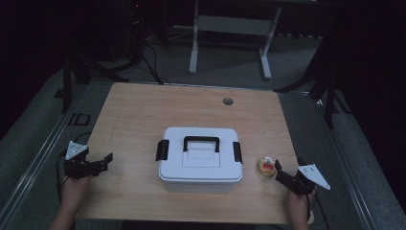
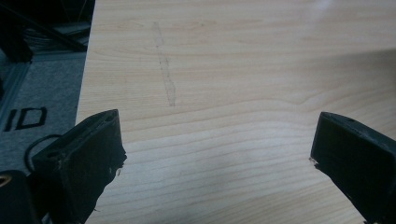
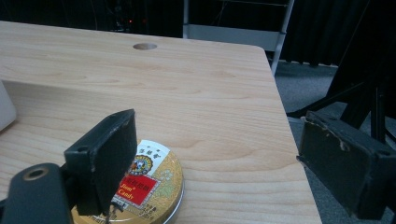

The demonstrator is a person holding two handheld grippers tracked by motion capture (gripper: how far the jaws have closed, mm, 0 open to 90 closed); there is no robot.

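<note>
A white plastic box [image 1: 200, 159] with a black handle [image 1: 201, 142] and black side latches sits shut at the middle of the wooden table [image 1: 143, 110]. Just right of it lies a small round gold tin [image 1: 266, 166] with a red label; in the right gripper view the tin [image 3: 149, 186] lies partly behind the left jaw. My right gripper [image 1: 287, 173] stands open close to the tin, nothing between its jaws [image 3: 219, 163]. My left gripper [image 1: 106, 161] is open over bare wood [image 2: 215, 144] at the table's left edge, well apart from the box.
A round cable hole [image 1: 228, 101] lies near the table's far edge. Beyond the table stands a white desk frame [image 1: 230, 28] on grey carpet. Black stand legs [image 1: 330, 91] flank both sides. The box's corner [image 3: 5, 109] shows at the left edge of the right gripper view.
</note>
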